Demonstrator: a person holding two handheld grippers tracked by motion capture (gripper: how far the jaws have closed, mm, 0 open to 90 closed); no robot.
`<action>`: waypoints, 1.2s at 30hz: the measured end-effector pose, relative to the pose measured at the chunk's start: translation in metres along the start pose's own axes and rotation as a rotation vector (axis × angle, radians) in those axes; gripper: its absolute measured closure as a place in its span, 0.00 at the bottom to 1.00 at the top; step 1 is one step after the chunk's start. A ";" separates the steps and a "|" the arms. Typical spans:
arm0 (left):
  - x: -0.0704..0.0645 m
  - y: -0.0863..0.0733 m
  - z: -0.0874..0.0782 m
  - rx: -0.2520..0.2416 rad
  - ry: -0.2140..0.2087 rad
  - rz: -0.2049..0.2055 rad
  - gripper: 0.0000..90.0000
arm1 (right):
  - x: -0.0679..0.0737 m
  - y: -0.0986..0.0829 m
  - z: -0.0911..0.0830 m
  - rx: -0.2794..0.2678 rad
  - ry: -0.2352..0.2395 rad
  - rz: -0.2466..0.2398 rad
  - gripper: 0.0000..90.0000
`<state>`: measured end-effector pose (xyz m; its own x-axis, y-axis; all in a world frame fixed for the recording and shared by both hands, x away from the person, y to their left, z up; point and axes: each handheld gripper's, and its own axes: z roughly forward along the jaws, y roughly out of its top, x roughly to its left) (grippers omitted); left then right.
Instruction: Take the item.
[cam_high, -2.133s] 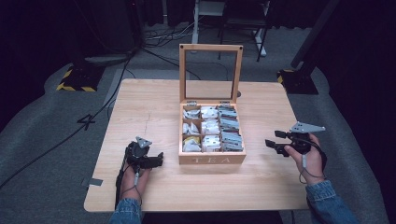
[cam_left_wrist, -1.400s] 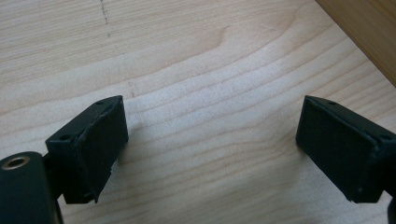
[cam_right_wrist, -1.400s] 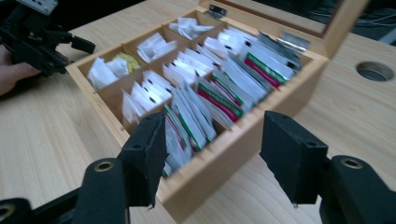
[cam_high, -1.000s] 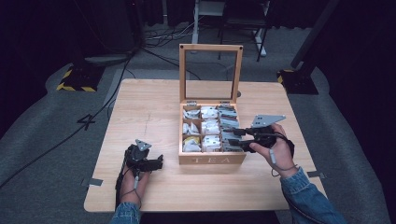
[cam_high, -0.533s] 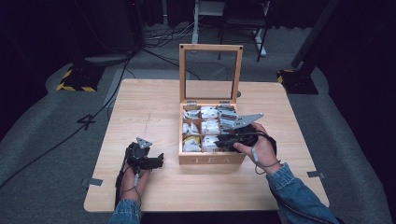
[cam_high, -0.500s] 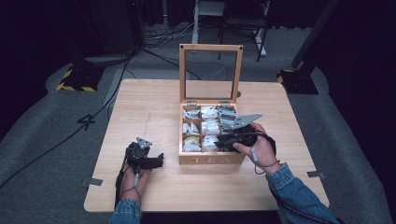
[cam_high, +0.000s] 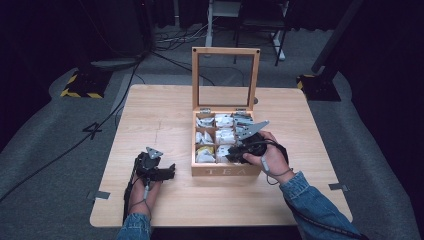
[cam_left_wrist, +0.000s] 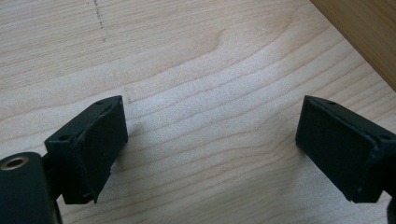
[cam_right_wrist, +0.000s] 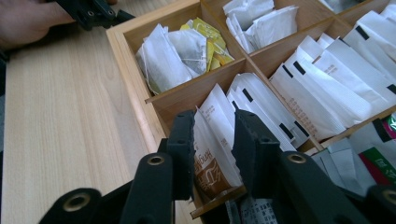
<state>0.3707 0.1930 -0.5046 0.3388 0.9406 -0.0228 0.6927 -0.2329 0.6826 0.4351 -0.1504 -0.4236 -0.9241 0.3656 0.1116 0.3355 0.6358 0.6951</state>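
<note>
An open wooden tea box (cam_high: 225, 171) stands on the table with its lid (cam_high: 226, 77) upright. Its compartments hold white paper tea bags. My right gripper (cam_high: 231, 152) reaches into the front middle compartment from the right. In the right gripper view, the right gripper (cam_right_wrist: 214, 122) is shut on a white tea bag (cam_right_wrist: 215, 158) with brown print, which stands upright among the others. My left gripper (cam_high: 172, 170) rests on the table left of the box. In the left gripper view, the left gripper (cam_left_wrist: 212, 149) is open over bare wood.
The front left compartment holds white and yellow tea bags (cam_right_wrist: 208, 35). The wooden table (cam_high: 165, 115) has bare room left and in front of the box. The box's side wall (cam_left_wrist: 359, 32) lies just beyond the left gripper. Grey floor and cables surround the table.
My right gripper has moved left from the table's right side into the box and closed on a tea bag. The left gripper has stayed where it was.
</note>
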 end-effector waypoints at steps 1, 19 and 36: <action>0.000 0.000 0.000 0.000 0.000 0.000 0.10 | 0.000 0.001 0.003 0.021 0.001 -0.006 0.79; 0.000 0.000 0.000 0.000 0.000 0.000 0.10 | -0.004 0.001 0.025 0.127 0.040 0.012 0.90; 0.000 0.000 0.000 0.000 0.000 0.000 0.10 | 0.000 0.008 0.007 0.034 0.050 -0.005 1.00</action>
<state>0.3707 0.1931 -0.5046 0.3387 0.9406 -0.0226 0.6927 -0.2330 0.6826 0.4396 -0.1408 -0.4226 -0.9333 0.3288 0.1443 0.3365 0.6607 0.6710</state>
